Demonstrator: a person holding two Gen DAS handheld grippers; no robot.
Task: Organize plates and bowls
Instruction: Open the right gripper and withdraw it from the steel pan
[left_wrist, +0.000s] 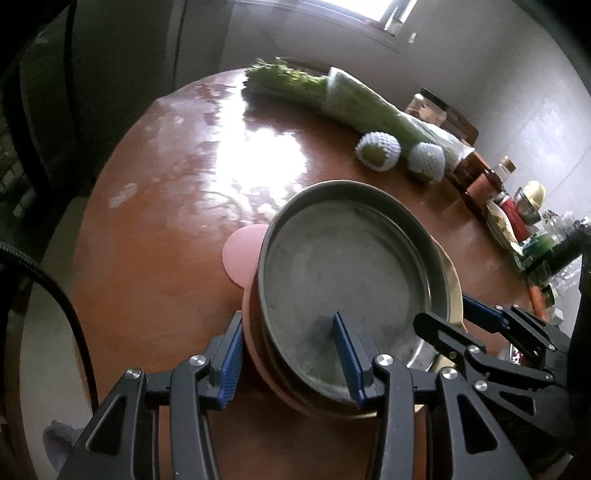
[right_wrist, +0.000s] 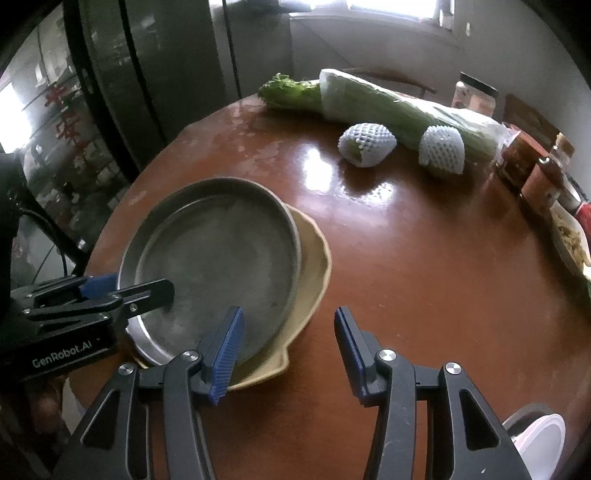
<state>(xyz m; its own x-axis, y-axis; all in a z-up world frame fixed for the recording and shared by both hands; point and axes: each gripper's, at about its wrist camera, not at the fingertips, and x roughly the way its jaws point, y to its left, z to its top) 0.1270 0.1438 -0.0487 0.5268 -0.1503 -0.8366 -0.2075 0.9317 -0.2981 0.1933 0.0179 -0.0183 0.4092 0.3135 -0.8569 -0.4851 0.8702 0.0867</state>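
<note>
A round, dull-grey metal pan (left_wrist: 343, 273) with a low upright wall and a scuffed flat floor sits on top of a stack near the front-left edge of the round, glossy red-brown wooden table (right_wrist: 406, 266). Beneath it lie a cream ceramic plate with a wavy rim (right_wrist: 314, 266) and, on the left side, a smooth pink plastic dish with a round ear-like tab (left_wrist: 242, 254). The left gripper (left_wrist: 291, 354), black with ribbed blue pads, straddles the near-left rim of the stack: one finger stands outside the pink dish and the other inside the pan, but whether the pads press is not clear. The right gripper (right_wrist: 288, 354) stands with its jaws apart, the left finger over the pan's near-right rim and the cream plate, the right finger over bare table, clamping nothing. At the far side lie a long bunch of green celery in a clear plastic sleeve (right_wrist: 388, 107) and two round fruits in white foam netting (right_wrist: 365, 144). Jars and bottles (left_wrist: 491, 181) crowd the right edge.
</note>
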